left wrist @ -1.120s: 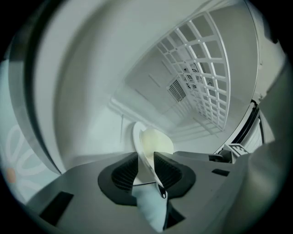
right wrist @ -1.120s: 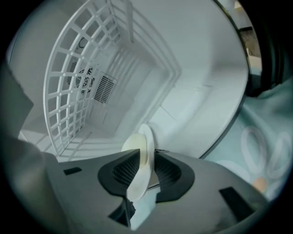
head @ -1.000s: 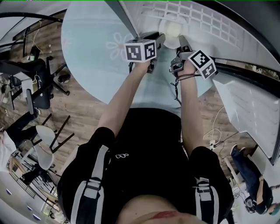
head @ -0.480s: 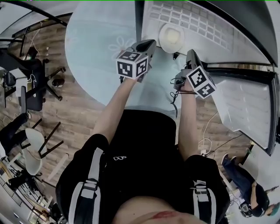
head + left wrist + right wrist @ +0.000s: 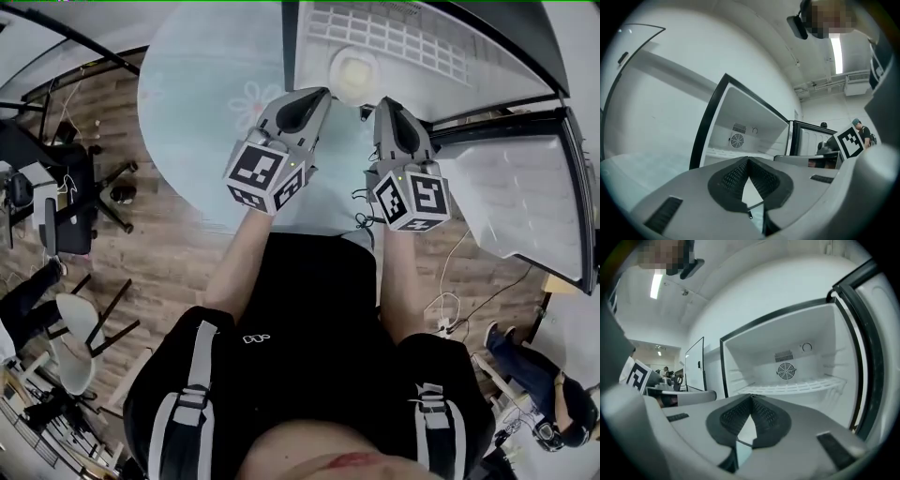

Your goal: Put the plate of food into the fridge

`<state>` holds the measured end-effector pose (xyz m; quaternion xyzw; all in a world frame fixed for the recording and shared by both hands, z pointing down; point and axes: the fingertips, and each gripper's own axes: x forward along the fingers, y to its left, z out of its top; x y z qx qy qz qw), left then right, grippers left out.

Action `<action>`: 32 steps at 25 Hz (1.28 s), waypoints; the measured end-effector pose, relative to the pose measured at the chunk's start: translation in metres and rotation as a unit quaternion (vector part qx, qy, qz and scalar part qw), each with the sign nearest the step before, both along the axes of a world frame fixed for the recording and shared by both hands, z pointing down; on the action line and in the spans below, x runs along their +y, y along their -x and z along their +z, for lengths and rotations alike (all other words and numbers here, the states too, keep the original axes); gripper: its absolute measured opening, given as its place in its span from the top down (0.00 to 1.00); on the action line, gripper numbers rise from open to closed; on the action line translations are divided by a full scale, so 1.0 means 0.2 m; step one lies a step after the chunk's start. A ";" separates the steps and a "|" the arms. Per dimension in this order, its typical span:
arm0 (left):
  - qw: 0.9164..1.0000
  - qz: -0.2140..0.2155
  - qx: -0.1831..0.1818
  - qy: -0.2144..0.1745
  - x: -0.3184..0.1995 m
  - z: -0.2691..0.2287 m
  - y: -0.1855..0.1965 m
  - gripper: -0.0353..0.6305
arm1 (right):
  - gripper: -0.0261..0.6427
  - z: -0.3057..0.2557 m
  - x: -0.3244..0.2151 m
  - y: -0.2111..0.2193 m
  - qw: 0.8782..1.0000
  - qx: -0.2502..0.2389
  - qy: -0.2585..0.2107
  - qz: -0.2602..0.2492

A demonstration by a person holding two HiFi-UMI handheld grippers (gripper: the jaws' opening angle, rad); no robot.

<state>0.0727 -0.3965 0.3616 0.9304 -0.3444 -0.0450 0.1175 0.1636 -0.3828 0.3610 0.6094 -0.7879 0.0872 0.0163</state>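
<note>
The white plate of food (image 5: 354,73) rests on the wire shelf (image 5: 394,37) inside the open fridge, seen in the head view. Both grippers are held back from it, short of the fridge opening. My left gripper (image 5: 314,94) sits below and left of the plate, its jaws pressed together with nothing between them (image 5: 748,161). My right gripper (image 5: 386,101) sits below and right of the plate, also shut and empty (image 5: 751,398). Neither gripper view shows the plate. Both look into the white fridge interior with its round fan grille (image 5: 786,371).
The fridge door (image 5: 525,206) stands open to the right of my right arm. A round pale surface with a flower print (image 5: 206,94) lies to the left. Chairs (image 5: 75,206) stand on the wooden floor at far left. A person (image 5: 553,403) sits at lower right.
Both grippers have left the plate on the fridge shelf and drawn back toward my body. Their jaws now show shut and empty.
</note>
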 end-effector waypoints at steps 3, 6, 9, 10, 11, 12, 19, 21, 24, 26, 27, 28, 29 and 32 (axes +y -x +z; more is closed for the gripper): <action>0.998 -0.018 -0.028 -0.058 0.09 -0.08 0.01 0.95 | 0.96 -0.05 0.07 0.02 1.000 0.010 -0.021 -0.001; 0.995 -0.031 -0.051 -0.086 0.17 -0.08 -0.01 0.95 | 0.96 -0.03 0.12 0.03 1.000 0.018 -0.017 0.002; 0.996 -0.028 -0.051 -0.073 0.20 -0.03 -0.03 0.95 | 0.96 0.02 0.14 0.06 1.000 0.024 -0.006 -0.005; 0.996 -0.025 -0.054 -0.069 0.21 -0.02 -0.03 0.95 | 0.96 0.04 0.15 0.07 1.000 0.024 0.001 -0.007; 0.996 -0.023 -0.059 -0.066 0.22 0.00 -0.04 0.95 | 0.96 0.05 0.15 0.08 1.000 0.022 0.007 -0.008; 0.996 -0.022 -0.063 -0.063 0.22 0.01 -0.03 0.95 | 0.96 0.06 0.15 0.09 1.000 0.020 0.010 -0.009; 0.996 -0.023 -0.069 -0.042 0.21 0.07 -0.02 0.95 | 0.96 0.06 0.14 0.15 0.999 0.046 0.010 -0.020; 0.997 -0.021 -0.067 -0.036 0.22 0.09 -0.03 0.95 | 0.96 0.08 0.13 0.16 0.998 0.050 0.013 -0.024; 0.997 -0.018 -0.068 -0.033 0.22 0.10 -0.04 0.95 | 0.96 0.08 0.13 0.17 0.998 0.053 0.014 -0.023; 0.996 -0.024 -0.077 -0.033 0.22 0.11 -0.02 0.95 | 0.96 0.08 0.12 0.18 0.998 0.057 0.015 -0.021; 0.996 -0.029 -0.082 -0.032 0.21 0.12 -0.01 0.95 | 0.96 0.08 0.11 0.20 0.998 0.059 0.015 -0.022; 0.995 -0.033 -0.086 -0.031 0.20 0.13 0.01 0.95 | 0.96 0.08 0.10 0.21 0.998 0.060 0.014 -0.025; 0.995 -0.037 -0.087 -0.029 0.19 0.13 0.02 0.95 | 0.96 0.07 0.10 0.23 0.998 0.062 0.013 -0.028; 0.995 -0.043 -0.085 -0.025 0.18 0.15 0.06 0.95 | 0.96 0.07 0.09 0.28 0.997 0.067 0.011 -0.036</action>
